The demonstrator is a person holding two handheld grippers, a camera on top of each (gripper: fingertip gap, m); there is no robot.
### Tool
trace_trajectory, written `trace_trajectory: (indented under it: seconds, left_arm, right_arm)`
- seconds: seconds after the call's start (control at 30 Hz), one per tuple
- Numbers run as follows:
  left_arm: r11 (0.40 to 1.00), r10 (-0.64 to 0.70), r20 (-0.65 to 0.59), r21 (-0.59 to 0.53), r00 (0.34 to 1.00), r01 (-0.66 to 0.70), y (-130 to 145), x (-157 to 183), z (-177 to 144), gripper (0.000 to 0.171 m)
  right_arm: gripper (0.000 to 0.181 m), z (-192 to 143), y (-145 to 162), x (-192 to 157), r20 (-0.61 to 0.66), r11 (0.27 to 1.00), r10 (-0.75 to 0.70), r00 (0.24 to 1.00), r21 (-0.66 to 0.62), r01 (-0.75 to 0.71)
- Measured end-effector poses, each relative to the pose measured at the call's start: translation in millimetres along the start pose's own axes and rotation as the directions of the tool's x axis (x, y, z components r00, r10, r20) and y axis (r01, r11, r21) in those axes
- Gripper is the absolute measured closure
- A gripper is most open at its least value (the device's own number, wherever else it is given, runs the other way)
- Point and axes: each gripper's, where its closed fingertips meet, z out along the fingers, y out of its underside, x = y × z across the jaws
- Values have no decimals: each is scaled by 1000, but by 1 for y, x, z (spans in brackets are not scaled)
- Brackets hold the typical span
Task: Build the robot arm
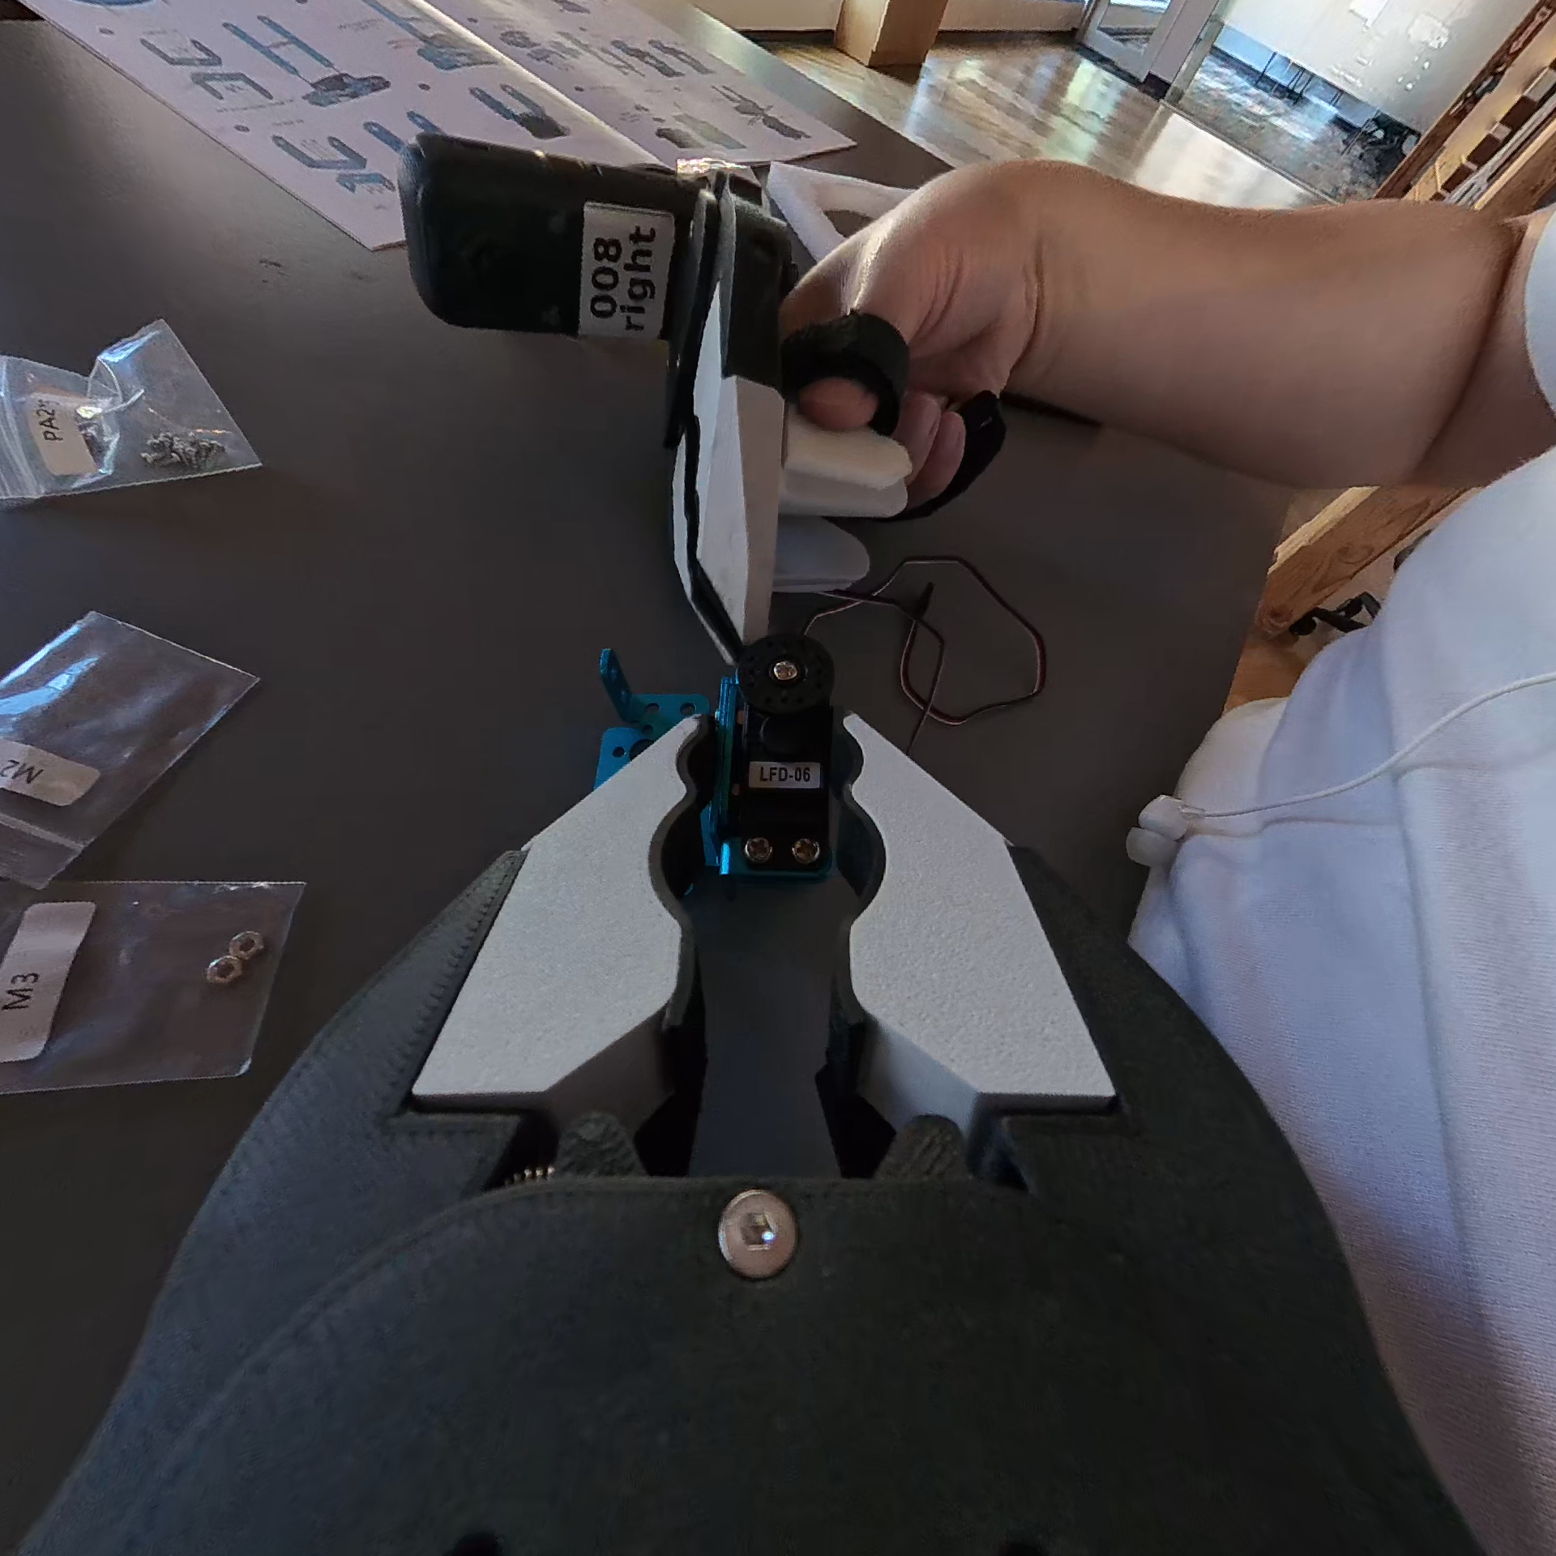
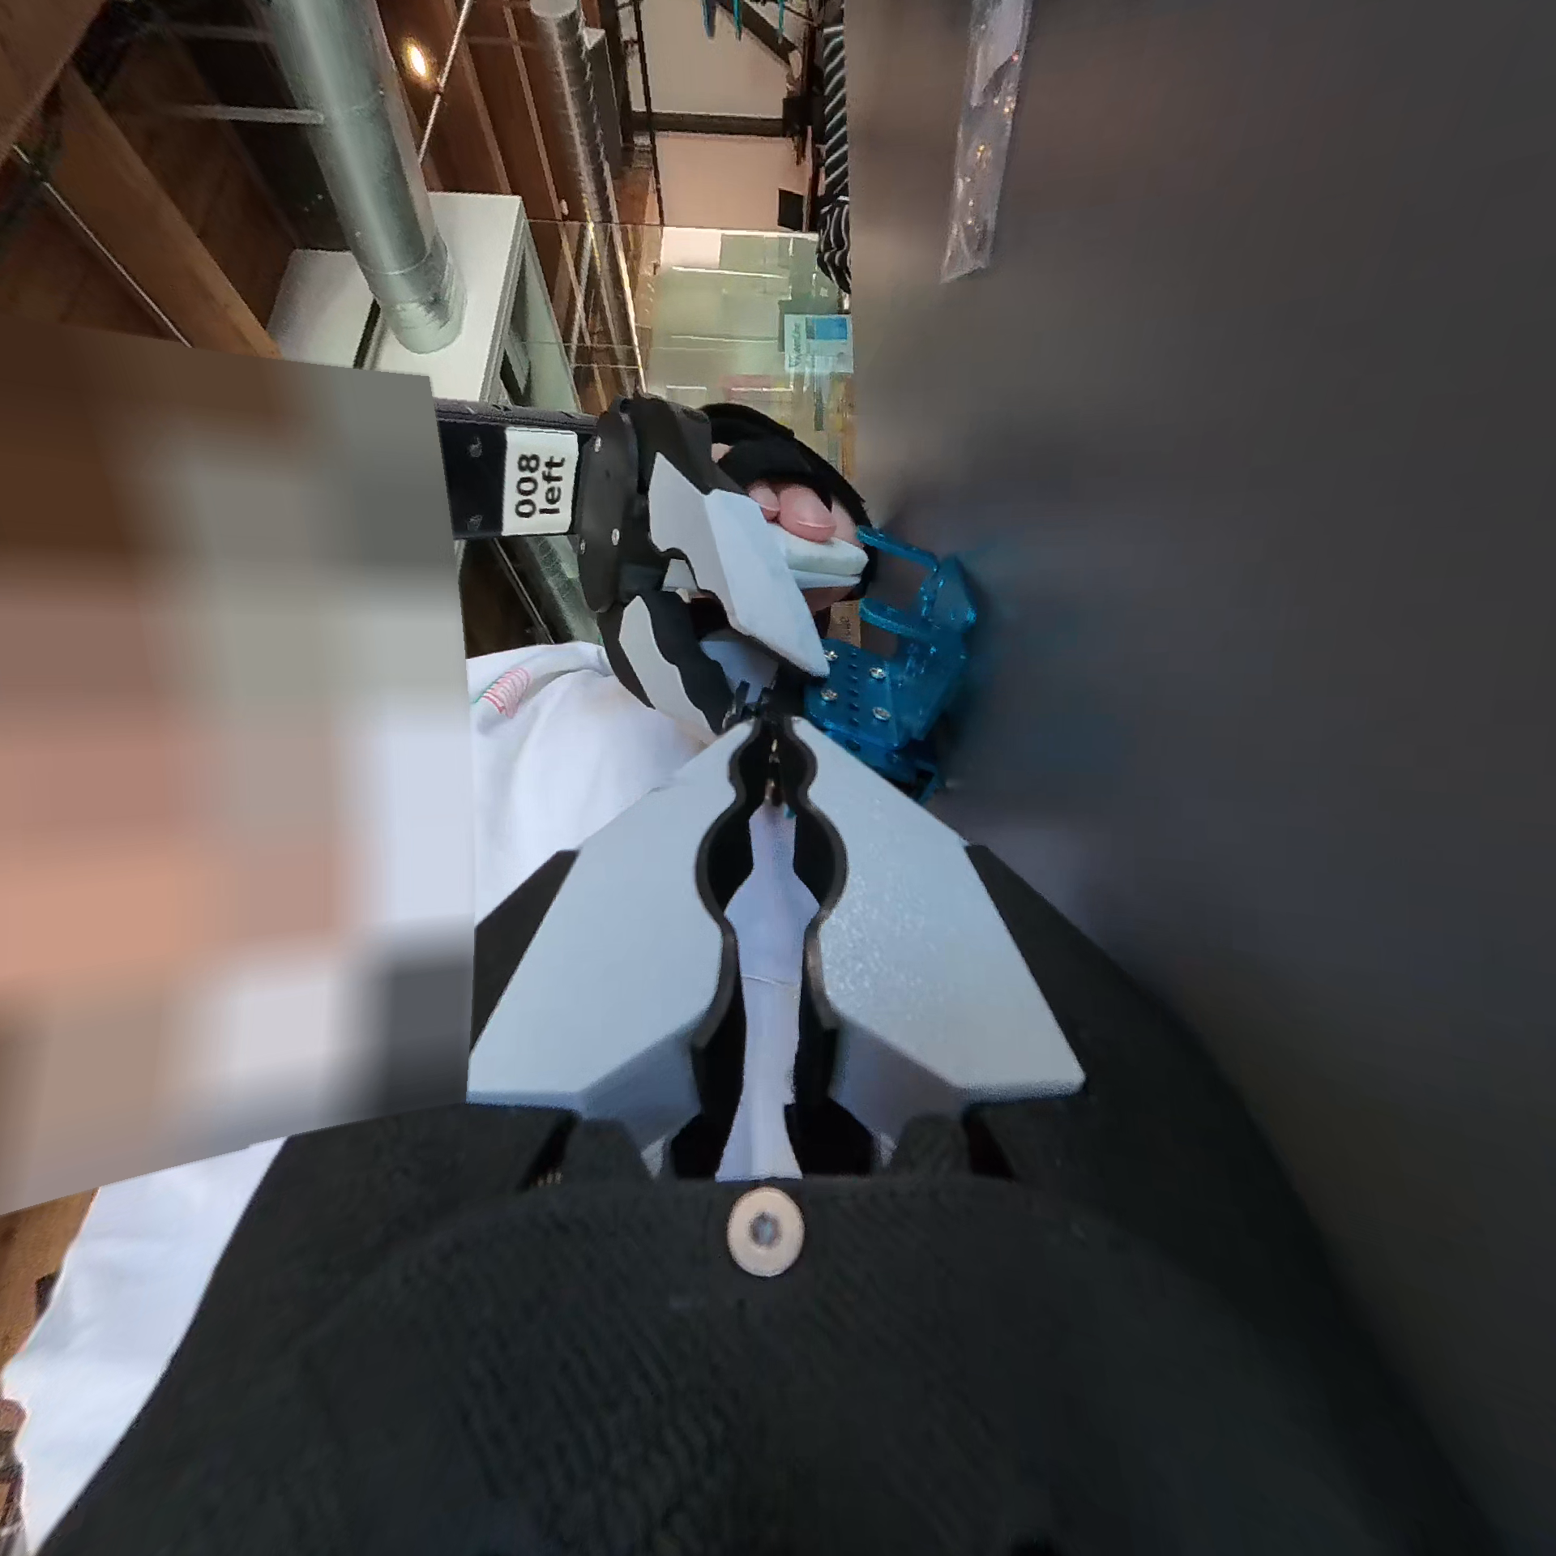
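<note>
My left gripper [image 1: 775, 732] is shut on a black servo [image 1: 785, 783] that is screwed to a blue metal bracket [image 1: 648, 716], just above the dark table [image 1: 438, 547]. The servo's round black horn [image 1: 785, 671] faces up. My right gripper [image 1: 745, 640], held by a hand [image 1: 1052, 320], comes down from above with its tips on the horn's edge. In the right wrist view my right gripper [image 2: 770, 728] is nearly closed, pinching the thin black horn, with the blue bracket [image 2: 901, 674] just beyond. The left gripper [image 2: 768, 695] shows there too.
Three clear bags of small hardware lie at the left [image 1: 160, 421], [image 1: 84, 741], [image 1: 151, 968]. A printed instruction sheet [image 1: 421, 76] lies at the far side. The servo's wire [image 1: 993, 657] loops to the right. A person in white clothing [image 1: 1347, 842] is at the right. My two grippers' fingertips are within a few centimetres of each other.
</note>
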Motion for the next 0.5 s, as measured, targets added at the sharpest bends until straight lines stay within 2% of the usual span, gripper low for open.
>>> trace_trajectory:
  seconds: [0.2, 0.4, 0.5]
  left_arm:
    - [1000, 4, -1, -1, 1000, -4, 0, 1, 0, 145]
    - [1000, 3, 3, 0, 1000, -3, 0, 0, 0, 145]
    - [1000, 0, 5, 2, 1000, 0, 0, 0, 0, 145]
  right_arm:
    - [181, 1, 4, 0, -93, 991, -118, 989, -76, 111]
    - [180, 2, 3, 3, -164, 961, -271, 948, -103, 257]
    - [178, 1, 1, 4, -198, 953, -302, 932, -101, 287]
